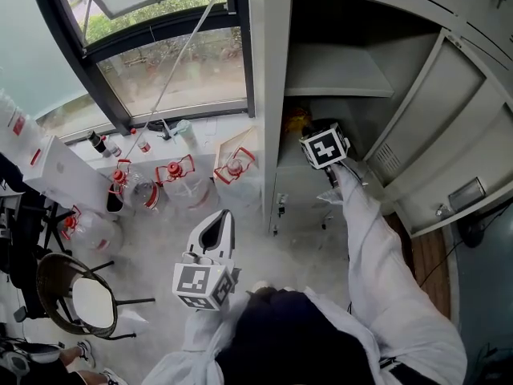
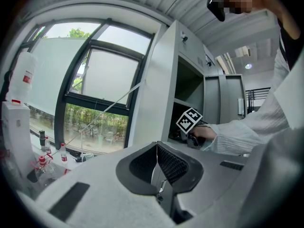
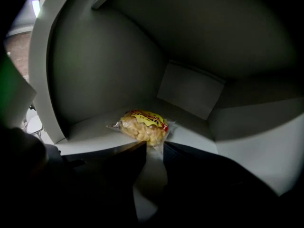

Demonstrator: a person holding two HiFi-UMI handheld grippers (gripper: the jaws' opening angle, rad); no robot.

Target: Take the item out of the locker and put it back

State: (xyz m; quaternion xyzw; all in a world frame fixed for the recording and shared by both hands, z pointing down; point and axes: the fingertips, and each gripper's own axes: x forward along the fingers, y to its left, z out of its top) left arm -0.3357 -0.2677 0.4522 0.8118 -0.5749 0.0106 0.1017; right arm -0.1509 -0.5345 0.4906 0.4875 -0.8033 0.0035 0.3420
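A clear snack bag [image 3: 141,124] with a yellow and red label lies on the floor of the grey locker's [image 1: 269,95] lower compartment. In the head view it is only a yellowish patch [image 1: 295,122] in the shadow. My right gripper [image 3: 155,146] reaches into that compartment. Its jaws stand a little apart, with their tips right at the bag's near edge and a strip of shelf showing between them. The head view shows its marker cube [image 1: 325,147] at the locker mouth. My left gripper [image 1: 218,220] hangs outside the locker over the floor, shut and empty, also in its own view [image 2: 156,146].
The locker door [image 1: 449,135] stands open to the right. A shelf [image 1: 337,74] divides the locker above the bag. Several clear jugs with red handles [image 1: 172,175] sit on the floor by the window. A round wicker chair [image 1: 76,299] and a white box [image 1: 60,171] stand at left.
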